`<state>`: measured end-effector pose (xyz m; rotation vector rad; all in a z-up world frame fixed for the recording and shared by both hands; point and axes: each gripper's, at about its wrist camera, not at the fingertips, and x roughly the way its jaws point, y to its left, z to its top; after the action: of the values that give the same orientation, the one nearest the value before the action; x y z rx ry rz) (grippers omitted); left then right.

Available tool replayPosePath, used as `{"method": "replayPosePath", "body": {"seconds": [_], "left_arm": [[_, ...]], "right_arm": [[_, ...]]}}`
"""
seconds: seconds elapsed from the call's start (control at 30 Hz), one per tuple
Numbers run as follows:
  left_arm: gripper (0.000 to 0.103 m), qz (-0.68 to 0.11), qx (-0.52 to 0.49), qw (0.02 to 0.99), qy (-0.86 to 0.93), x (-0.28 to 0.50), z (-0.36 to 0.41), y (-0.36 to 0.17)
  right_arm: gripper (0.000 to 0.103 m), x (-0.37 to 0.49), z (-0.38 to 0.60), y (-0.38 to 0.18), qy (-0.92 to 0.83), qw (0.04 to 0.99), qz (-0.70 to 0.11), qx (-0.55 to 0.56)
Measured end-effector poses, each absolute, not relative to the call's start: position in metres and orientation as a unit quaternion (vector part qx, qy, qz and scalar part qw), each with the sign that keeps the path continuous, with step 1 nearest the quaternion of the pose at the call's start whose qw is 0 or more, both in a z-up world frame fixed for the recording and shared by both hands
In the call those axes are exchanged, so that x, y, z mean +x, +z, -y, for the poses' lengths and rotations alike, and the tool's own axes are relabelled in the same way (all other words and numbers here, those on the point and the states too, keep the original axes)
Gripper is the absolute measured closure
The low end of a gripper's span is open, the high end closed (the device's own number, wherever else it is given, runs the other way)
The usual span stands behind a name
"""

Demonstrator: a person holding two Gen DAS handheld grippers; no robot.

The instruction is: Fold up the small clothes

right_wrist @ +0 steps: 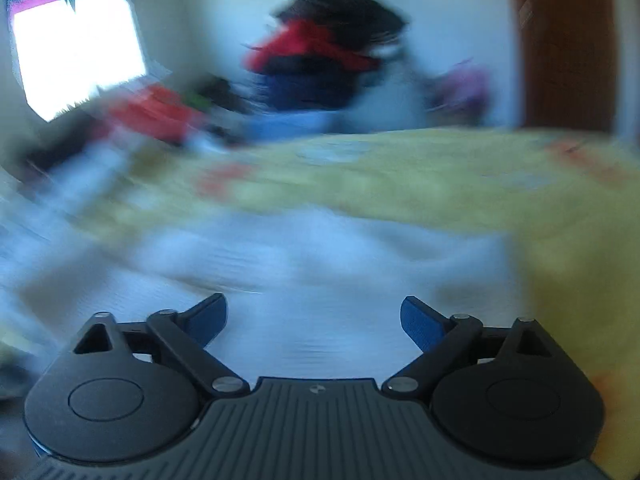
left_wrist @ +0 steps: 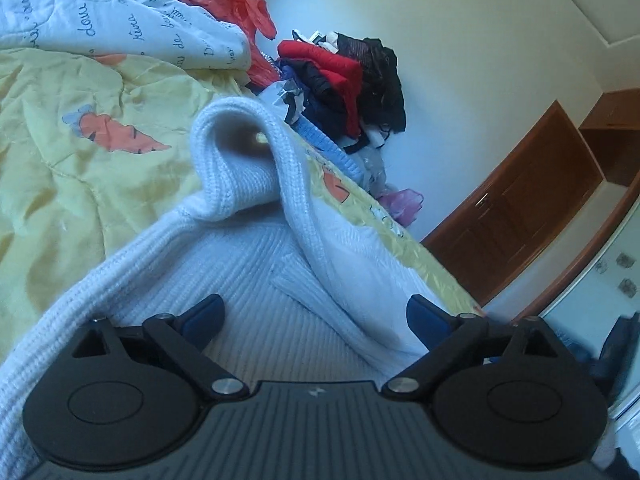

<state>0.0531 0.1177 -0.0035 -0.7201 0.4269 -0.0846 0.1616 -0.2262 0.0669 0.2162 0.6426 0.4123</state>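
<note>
Knitwear is lying right under my left gripper (left_wrist: 316,316): the white sweater (left_wrist: 256,312) is stretching ahead along its pointing line on the yellow bedspread (left_wrist: 80,184). Both grippers are gaping empty, the right gripper (right_wrist: 314,316) hovering over blurred white fabric.

One white knitted garment (left_wrist: 248,280) lay on the one yellow bedspread (left_wrist: 80,184). Beyond it on the bedspread sat one heap of dark and red clothes (left_wrist: 344,80), one script-printed white quilt (left_wrist: 120,20) and one red plastic bag (left_wrist: 232,0). Three printed carrots showed on the bedspread.
</note>
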Motion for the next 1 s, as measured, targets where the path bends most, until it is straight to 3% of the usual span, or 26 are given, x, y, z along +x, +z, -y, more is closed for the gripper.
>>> {"method": "replayPosePath", "body": {"seconds": [0.1, 0.17, 0.33, 0.4, 0.53, 0.73, 1.0], "left_arm": [[0.004, -0.206, -0.35, 0.913, -0.042, 0.051, -0.117, -0.003], [0.004, -0.206, -0.351, 0.912, -0.042, 0.05, -0.118, -0.004], [0.004, -0.205, -0.354, 0.912, -0.043, 0.054, -0.121, -0.004], [0.003, -0.204, -0.355, 0.911, -0.045, 0.052, -0.12, -0.004], [0.003, -0.203, -0.355, 0.911, -0.046, 0.052, -0.12, -0.004], [0.003, -0.203, -0.355, 0.911, -0.046, 0.052, -0.119, -0.004], [0.002, -0.203, -0.355, 0.911, -0.045, 0.052, -0.119, -0.004]], "right_arm": [[0.016, 0.178, 0.205, 0.062, 0.255, 0.863, -0.396, 0.182], [0.034, 0.194, 0.19, 0.046, 0.254, 0.828, -0.457, 0.202], [0.033, 0.2, 0.172, 0.041, 0.244, 0.824, -0.464, 0.216], [0.037, 0.202, 0.168, 0.04, 0.255, 0.815, -0.469, 0.226], [0.08, 0.201, 0.155, 0.038, 0.243, 0.835, -0.459, 0.182], [0.087, 0.188, 0.169, 0.059, 0.267, 0.855, -0.398, 0.197], [0.088, 0.194, 0.224, 0.104, 0.252, 0.879, -0.359, 0.186]]}}
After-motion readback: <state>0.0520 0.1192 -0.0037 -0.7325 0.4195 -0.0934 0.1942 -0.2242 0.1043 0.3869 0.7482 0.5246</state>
